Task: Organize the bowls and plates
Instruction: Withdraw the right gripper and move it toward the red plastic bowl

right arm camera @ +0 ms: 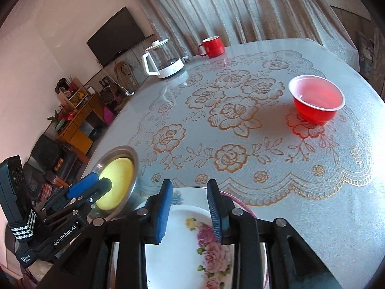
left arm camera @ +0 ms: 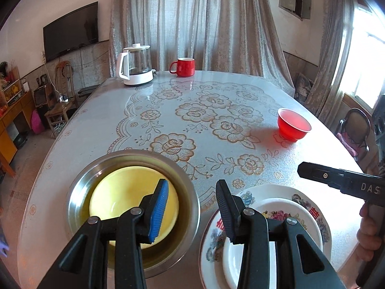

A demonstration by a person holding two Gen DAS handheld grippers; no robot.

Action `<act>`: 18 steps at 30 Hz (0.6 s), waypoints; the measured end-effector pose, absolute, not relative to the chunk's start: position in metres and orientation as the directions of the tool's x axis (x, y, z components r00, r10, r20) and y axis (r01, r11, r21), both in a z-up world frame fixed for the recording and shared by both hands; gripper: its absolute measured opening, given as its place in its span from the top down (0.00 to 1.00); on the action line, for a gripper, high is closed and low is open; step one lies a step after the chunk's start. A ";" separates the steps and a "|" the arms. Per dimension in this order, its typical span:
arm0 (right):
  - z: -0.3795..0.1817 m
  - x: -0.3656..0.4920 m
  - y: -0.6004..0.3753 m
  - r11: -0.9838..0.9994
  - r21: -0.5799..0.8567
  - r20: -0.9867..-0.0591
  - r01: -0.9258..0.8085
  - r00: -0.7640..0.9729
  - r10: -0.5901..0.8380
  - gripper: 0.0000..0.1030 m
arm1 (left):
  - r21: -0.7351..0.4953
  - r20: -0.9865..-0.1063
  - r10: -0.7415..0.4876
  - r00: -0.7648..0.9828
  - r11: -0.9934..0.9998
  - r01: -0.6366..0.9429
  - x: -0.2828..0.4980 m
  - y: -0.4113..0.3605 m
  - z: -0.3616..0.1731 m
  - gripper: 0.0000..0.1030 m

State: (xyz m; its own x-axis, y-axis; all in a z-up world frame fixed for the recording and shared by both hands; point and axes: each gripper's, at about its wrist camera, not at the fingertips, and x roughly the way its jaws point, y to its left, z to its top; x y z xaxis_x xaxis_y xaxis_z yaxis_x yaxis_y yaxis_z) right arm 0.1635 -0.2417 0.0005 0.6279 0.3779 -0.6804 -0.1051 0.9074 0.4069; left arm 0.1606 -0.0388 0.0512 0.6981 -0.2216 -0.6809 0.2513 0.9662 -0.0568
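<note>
Left wrist | round steel basin (left arm camera: 79, 192) | glossy yellow bowl (left arm camera: 120, 197) inside

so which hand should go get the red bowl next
Right, probably. The red bowl sits alone on the table's right side, nearer the right gripper, whose jaws are empty above the stacked plates. The left gripper hangs by the steel bowl.

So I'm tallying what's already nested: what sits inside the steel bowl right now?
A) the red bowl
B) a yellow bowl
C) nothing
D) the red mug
B: a yellow bowl rests inside the steel bowl, while the red bowl stands apart on the table and the red mug is at the far edge.
</note>
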 end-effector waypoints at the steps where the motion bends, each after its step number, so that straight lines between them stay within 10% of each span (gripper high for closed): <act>1: -0.001 0.163 -0.250 0.909 0.408 -0.681 -0.088 0.633 0.367 0.72 | -0.059 -0.688 -0.230 0.688 0.963 0.262 0.164 -0.045 0.051 0.60; 18: -0.016 0.178 -0.392 0.863 0.464 -0.665 0.201 0.722 0.189 0.72 | -0.174 -0.782 -0.368 0.503 0.904 0.390 0.231 -0.149 0.051 0.60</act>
